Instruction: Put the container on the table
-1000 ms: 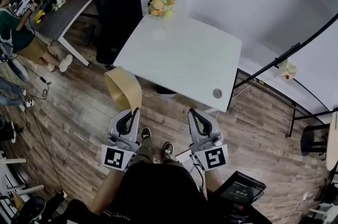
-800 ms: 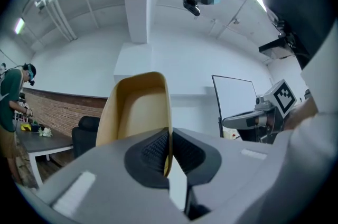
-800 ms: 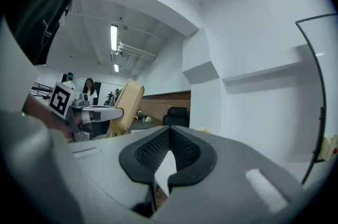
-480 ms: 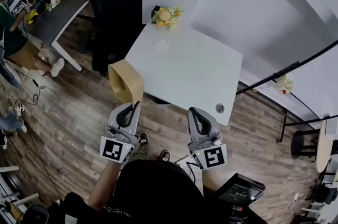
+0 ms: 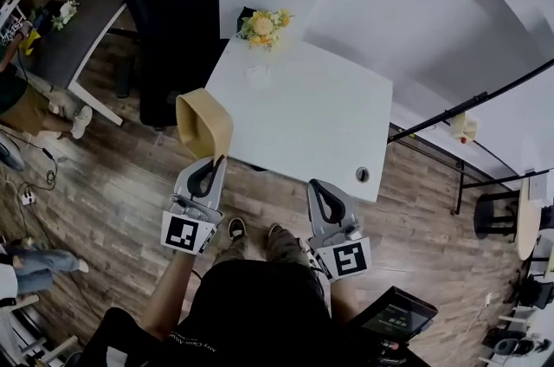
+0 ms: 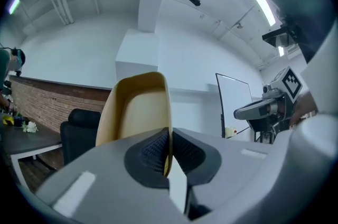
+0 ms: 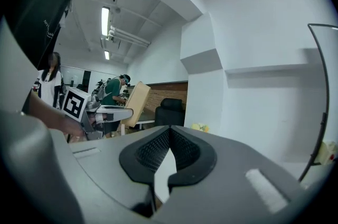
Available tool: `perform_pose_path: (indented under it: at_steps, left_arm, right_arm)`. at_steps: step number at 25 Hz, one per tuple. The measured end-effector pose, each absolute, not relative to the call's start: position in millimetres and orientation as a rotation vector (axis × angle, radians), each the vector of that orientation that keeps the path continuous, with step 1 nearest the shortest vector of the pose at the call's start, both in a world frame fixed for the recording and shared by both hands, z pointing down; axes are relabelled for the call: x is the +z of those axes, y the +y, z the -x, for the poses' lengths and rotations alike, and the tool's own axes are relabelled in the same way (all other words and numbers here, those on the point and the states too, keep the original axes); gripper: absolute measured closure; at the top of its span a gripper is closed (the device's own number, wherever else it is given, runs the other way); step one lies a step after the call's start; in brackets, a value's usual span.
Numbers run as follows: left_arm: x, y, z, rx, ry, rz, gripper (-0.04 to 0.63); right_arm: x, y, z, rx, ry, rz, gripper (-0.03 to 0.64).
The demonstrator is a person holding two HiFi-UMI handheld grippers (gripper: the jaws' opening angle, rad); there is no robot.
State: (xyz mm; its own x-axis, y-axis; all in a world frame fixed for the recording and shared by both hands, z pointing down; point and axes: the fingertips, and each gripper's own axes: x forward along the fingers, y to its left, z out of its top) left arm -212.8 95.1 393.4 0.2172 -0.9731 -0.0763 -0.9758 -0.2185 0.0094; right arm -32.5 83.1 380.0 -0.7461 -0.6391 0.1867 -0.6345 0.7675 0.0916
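White table (image 5: 303,110) ahead; our level left hand-held gripper (image 5: 217,158) pinches the container (image 5: 202,121) wall, clearest in the left gripper view; right hand-held gripper (image 5: 314,184) closed, empty.

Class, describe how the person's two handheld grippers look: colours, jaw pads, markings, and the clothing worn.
The left gripper and right gripper match: grey plastic bodies, black ribbed jaw pads, and a white cube with black square markers at the rear. The person wears a black top.
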Motion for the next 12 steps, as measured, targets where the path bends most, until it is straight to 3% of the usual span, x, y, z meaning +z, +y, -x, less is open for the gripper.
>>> perform_pose_path:
  at_steps: [12]
  left_arm:
    - [416, -7, 155, -0.045, 1.858, 2.489, 0.592]
  right_arm:
    - [399, -31, 3, 0.058, -2.800, -1.042, 0.601]
